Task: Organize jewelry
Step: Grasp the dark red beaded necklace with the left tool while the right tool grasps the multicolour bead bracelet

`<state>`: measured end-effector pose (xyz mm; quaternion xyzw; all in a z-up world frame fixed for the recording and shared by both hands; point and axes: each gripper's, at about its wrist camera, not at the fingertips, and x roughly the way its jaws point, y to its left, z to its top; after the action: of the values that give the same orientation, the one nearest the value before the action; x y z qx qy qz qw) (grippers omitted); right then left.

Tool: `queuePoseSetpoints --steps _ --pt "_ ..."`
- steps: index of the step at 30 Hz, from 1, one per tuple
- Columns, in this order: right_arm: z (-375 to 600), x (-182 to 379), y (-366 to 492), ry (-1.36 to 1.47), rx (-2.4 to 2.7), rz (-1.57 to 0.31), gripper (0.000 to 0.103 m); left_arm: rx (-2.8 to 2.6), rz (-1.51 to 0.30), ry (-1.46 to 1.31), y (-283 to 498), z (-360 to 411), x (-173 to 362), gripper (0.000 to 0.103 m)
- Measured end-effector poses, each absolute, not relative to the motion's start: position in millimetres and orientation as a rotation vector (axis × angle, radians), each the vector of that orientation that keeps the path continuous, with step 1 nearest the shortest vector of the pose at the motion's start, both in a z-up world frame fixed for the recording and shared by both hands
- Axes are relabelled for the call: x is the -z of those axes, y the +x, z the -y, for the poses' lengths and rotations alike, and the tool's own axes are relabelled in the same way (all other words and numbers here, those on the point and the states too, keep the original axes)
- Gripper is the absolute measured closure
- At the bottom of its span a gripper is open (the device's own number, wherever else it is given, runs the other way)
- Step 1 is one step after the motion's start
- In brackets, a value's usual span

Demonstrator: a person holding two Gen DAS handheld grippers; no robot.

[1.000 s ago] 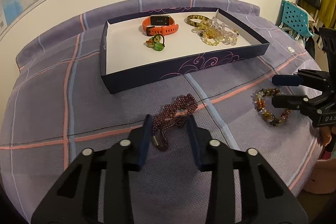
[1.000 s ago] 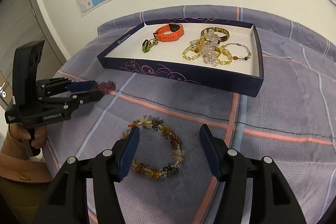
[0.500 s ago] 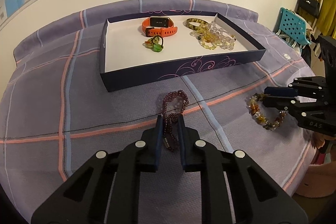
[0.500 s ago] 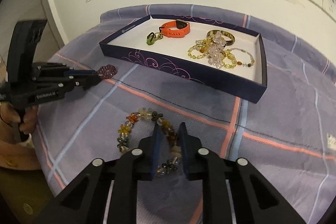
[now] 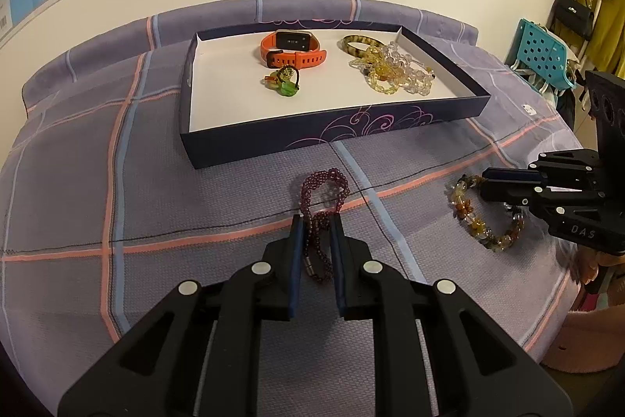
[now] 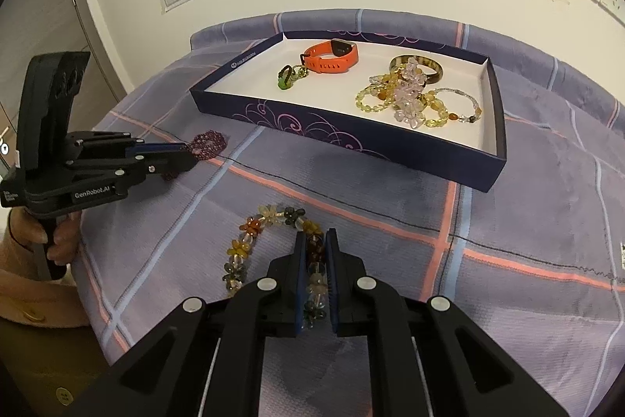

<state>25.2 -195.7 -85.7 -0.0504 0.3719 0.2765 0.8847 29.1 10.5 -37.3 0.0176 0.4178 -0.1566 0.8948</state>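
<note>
A dark red bead bracelet [image 5: 324, 182] lies on the purple checked cloth, its near end pinched between the pads of my left gripper [image 5: 316, 221], which is shut on it. The right wrist view shows the same bracelet [image 6: 209, 143] at the left gripper [image 6: 191, 153] tips. My right gripper [image 6: 315, 235] is shut on the near side of an amber and grey flower-bead bracelet [image 6: 252, 223]. In the left wrist view this bracelet [image 5: 468, 221] lies by the right gripper [image 5: 484, 184]. Behind both stands an open navy box [image 5: 332, 131] with a white floor.
The box holds an orange watch band [image 5: 293, 51], a green charm [image 5: 285, 85], and a heap of yellow and clear bead bracelets [image 5: 394, 73]. A teal chair [image 5: 541, 53] and hanging bags stand to the right. A hand [image 6: 58, 237] grips the left handle.
Both grippers closed from wide open: the left onto the dark red bracelet, the right onto the amber bracelet. Neither hand has shifted noticeably.
</note>
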Motion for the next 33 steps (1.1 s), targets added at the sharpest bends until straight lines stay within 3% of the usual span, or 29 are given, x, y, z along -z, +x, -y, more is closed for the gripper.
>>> queuePoseSetpoints --steps 14,17,22,24,26,33 --pt "197.7 64.9 19.7 -0.079 -0.577 -0.716 0.095 0.336 -0.832 0.005 25.7 -17.2 24.3 0.09" --pt "200.6 56.7 18.1 -0.07 -0.578 -0.695 0.095 0.344 -0.823 0.0 24.8 -18.0 19.9 0.1" --pt "201.7 49.8 17.9 -0.079 -0.575 -0.676 0.095 0.368 -0.806 -0.003 23.8 -18.9 13.7 0.099" --pt "201.8 51.1 19.0 -0.077 -0.576 -0.68 0.095 0.37 -0.809 -0.006 23.2 -18.7 15.4 0.088" --pt "202.6 53.3 19.9 -0.07 -0.575 -0.686 0.095 0.407 -0.818 -0.004 21.6 -16.0 17.6 0.066" --pt "201.5 59.3 22.5 -0.065 -0.571 -0.703 0.095 0.397 -0.848 0.09 32.9 1.0 33.6 0.059"
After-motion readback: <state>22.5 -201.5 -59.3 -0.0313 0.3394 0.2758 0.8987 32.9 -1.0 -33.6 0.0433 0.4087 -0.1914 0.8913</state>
